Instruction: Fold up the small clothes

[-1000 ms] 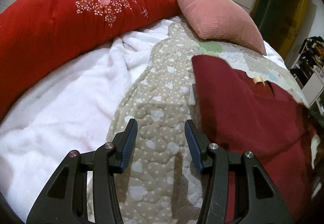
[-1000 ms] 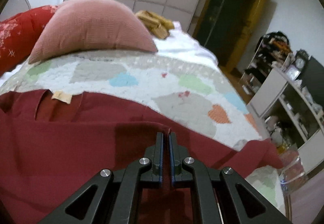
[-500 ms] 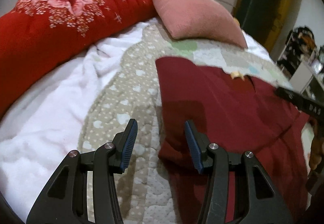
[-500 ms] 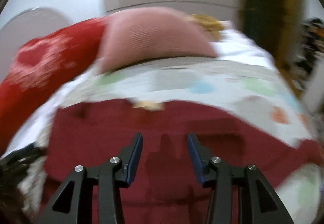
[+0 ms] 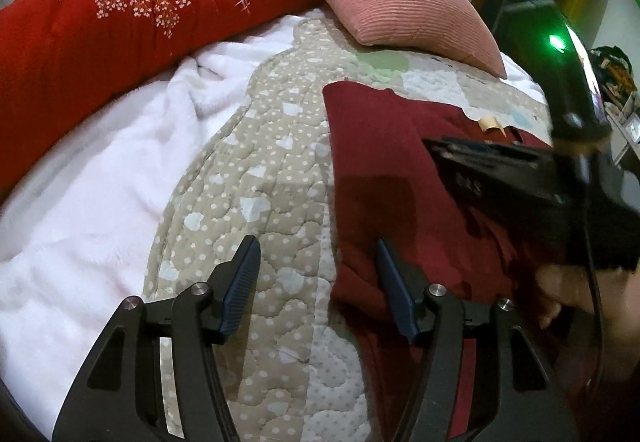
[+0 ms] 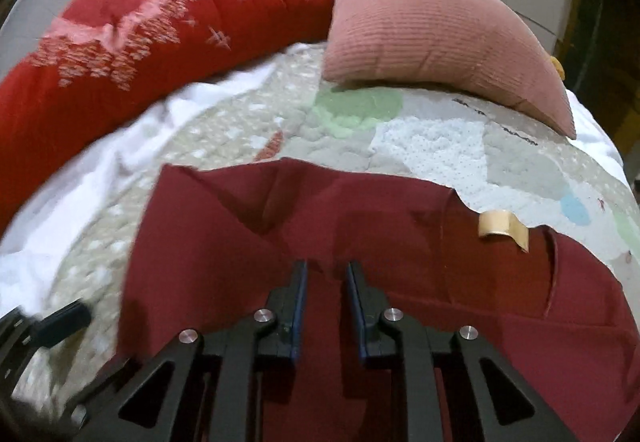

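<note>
**Garment spread on a bed, two grippers over it**

Left wrist view: the left gripper (image 5: 318, 262) fills the lower edge, its blue-padded jaws standing wide apart and opening further. They straddle the left edge of a dark red garment (image 5: 384, 162): the left pad hangs over the beige quilt (image 5: 272, 170), the right pad over the red cloth, and neither presses on it. The garment lies flat from the centre toward 3 o'clock, with a tan neck label (image 5: 491, 122) near its far edge at 2 o'clock. A white fleece blanket (image 5: 92, 182) spreads at 9 o'clock, a red floral comforter (image 5: 120, 14) at 10 o'clock, and a pink ribbed pillow (image 5: 400, 2) at 1 o'clock. The right gripper's black body (image 5: 540, 194) crosses the garment at 3 o'clock, with part of a hand (image 5: 568, 290) below it.

Right wrist view: the right gripper (image 6: 326, 270) points up from 6 o'clock, its jaws a narrow gap apart and closing. A small ridge of the garment (image 6: 360, 226) rises between the tips; whether the pads press on it cannot be told. The label (image 6: 502, 228) sits at 3 o'clock, the pillow (image 6: 432, 30) at 1 o'clock, the comforter (image 6: 140, 54) at 10 o'clock. A blurred tip of the left gripper (image 6: 60, 322) shows at 8 o'clock.
</note>
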